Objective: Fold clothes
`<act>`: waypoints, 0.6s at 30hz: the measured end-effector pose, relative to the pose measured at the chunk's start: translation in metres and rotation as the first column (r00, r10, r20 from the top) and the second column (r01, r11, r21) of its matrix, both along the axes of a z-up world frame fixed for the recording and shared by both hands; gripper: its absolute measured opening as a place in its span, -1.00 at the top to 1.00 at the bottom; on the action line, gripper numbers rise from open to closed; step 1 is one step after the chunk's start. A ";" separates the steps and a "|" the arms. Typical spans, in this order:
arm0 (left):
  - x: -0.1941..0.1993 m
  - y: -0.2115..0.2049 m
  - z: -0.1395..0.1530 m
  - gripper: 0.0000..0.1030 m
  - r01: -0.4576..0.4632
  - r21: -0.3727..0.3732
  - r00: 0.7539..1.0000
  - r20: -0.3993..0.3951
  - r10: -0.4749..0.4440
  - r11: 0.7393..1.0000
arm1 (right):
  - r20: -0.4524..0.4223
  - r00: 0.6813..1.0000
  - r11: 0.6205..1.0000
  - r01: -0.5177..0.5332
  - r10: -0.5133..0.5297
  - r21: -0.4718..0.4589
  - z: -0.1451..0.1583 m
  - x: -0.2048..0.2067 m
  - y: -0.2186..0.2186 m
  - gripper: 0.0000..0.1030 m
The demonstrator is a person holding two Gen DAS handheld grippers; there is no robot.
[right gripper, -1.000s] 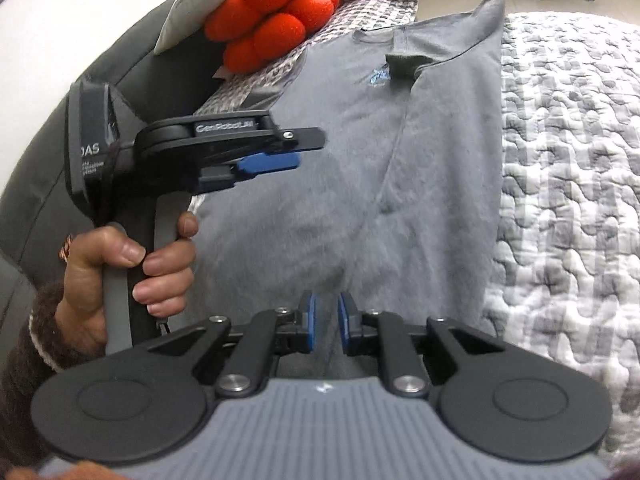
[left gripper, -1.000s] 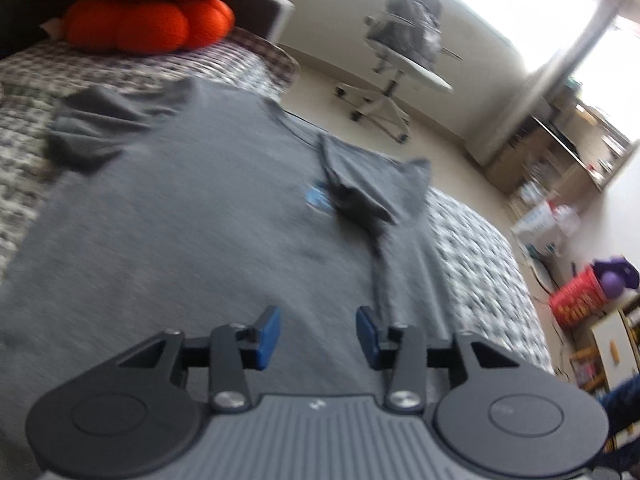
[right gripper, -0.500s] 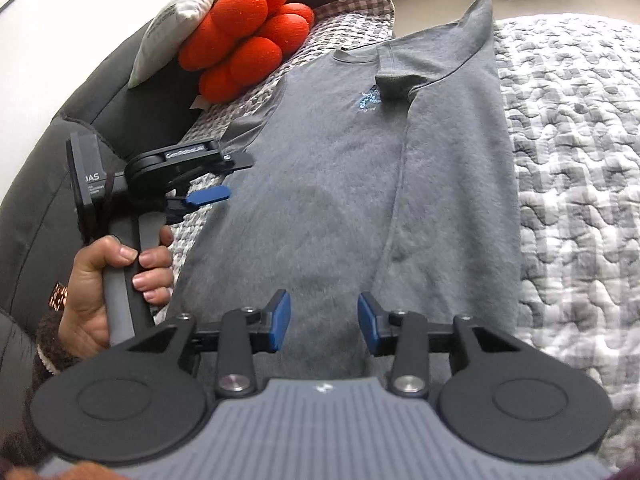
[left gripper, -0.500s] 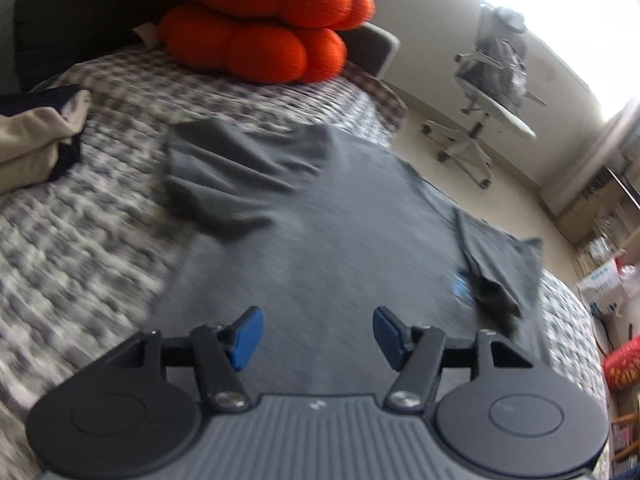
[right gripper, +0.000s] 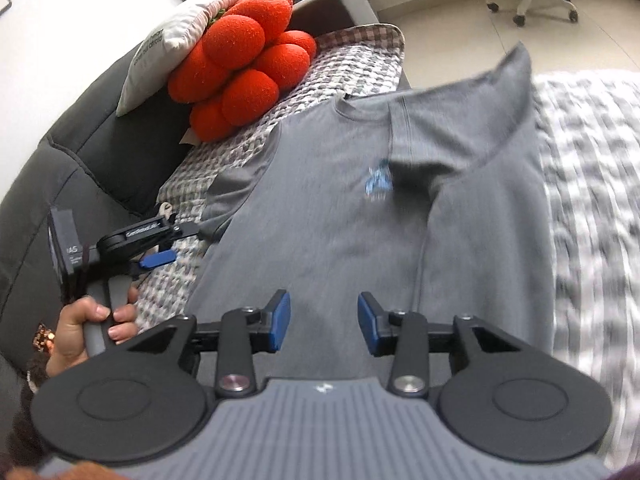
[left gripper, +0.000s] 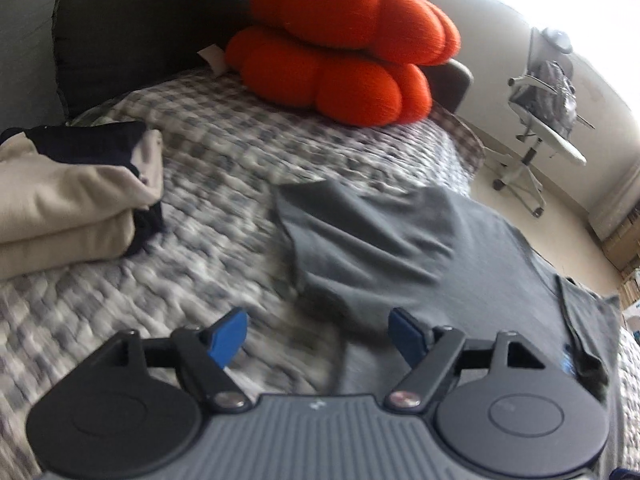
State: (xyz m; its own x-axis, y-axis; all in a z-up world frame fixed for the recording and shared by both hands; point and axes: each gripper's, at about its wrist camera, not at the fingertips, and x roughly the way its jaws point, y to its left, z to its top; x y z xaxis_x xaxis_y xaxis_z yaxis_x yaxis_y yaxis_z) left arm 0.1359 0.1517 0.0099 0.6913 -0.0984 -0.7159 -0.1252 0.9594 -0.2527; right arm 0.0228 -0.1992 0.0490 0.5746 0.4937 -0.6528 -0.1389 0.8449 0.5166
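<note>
Grey t-shirt (right gripper: 332,208) lies flat on the quilted bed (right gripper: 592,208), one side already folded in, its loose sleeve (left gripper: 360,240) just ahead of the left claw (left gripper: 316,334), nearer than the right claw (right gripper: 323,322); both claws gape, holding nothing.

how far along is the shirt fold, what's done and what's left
Done: one side of the grey t-shirt, sleeve included, is folded in over the body, and folded clothes are stacked on the quilt. In hand: nothing; the left tool is open, pointing at the unfolded sleeve, and the right tool is open over the hem. Left: that side and the lengthwise folds.
</note>
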 end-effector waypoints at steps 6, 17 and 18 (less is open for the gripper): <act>0.035 0.018 -0.020 -0.54 -0.019 -0.014 1.000 -0.005 0.019 1.000 | 0.041 0.998 0.998 -0.042 0.045 -0.056 -0.007 0.047 0.001 0.18; 0.067 0.022 -0.035 0.06 -0.101 -0.071 0.986 0.126 0.110 0.992 | 0.147 0.988 0.999 -0.050 0.048 0.010 -0.023 0.120 0.012 0.18; 0.068 0.023 -0.036 0.15 -0.111 -0.084 0.984 0.132 0.121 0.990 | 0.151 0.988 0.999 -0.041 0.037 0.023 -0.025 0.122 0.010 0.18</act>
